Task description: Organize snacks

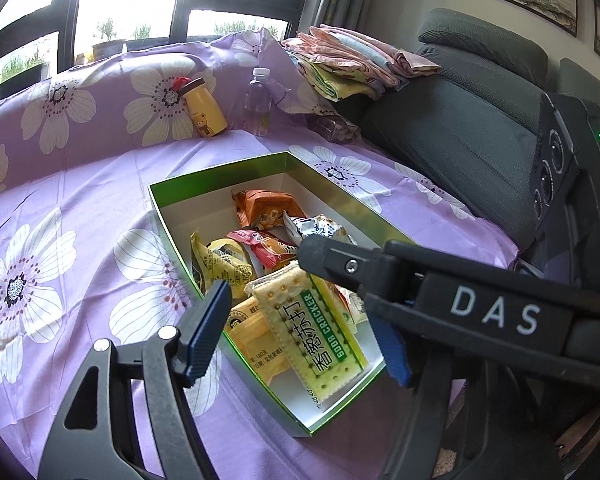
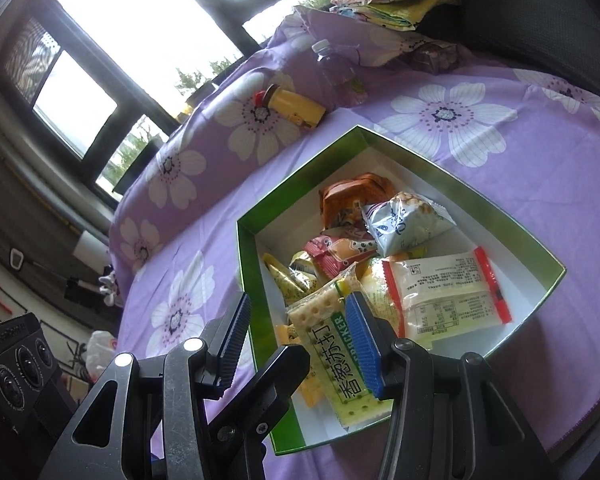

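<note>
Across the purple flowered cloth point(image 1: 80, 208) covering the table, the green box point(image 1: 220, 172) sits open with all the visible snacks already inside it, so your risks now come from the pull-out, not the placing.

Biggest concern: the box itself is light card with low walls. Your right hand-held gripper point(image 2: 296, 340) straddles its near-left wall, one blue pad outside and one inside, jaws partly open and gripping nothing. Lift or swing it carelessly and you could hook that wall, dragging or tipping the box across the slippery cloth.

Next, the soda cracker packet point(image 1: 316, 332) lies on top of the pile, slanted over a yellow packet point(image 1: 256, 344). Your left hand-held gripper point(image 1: 300, 332) hangs over it with jaws wide and nothing between the pads; the packet looks free. A pad could still snag the crinkly wrapper on the way up and flip it out over the near wall.

The two grippers are crowded together at that same corner, so they may knock each other.

Smaller still: the white packet with red ends point(image 2: 444, 296) and the silver-blue bag point(image 2: 400, 220) rest loosely on the heap; a jolt to the box would slide them.
</note>
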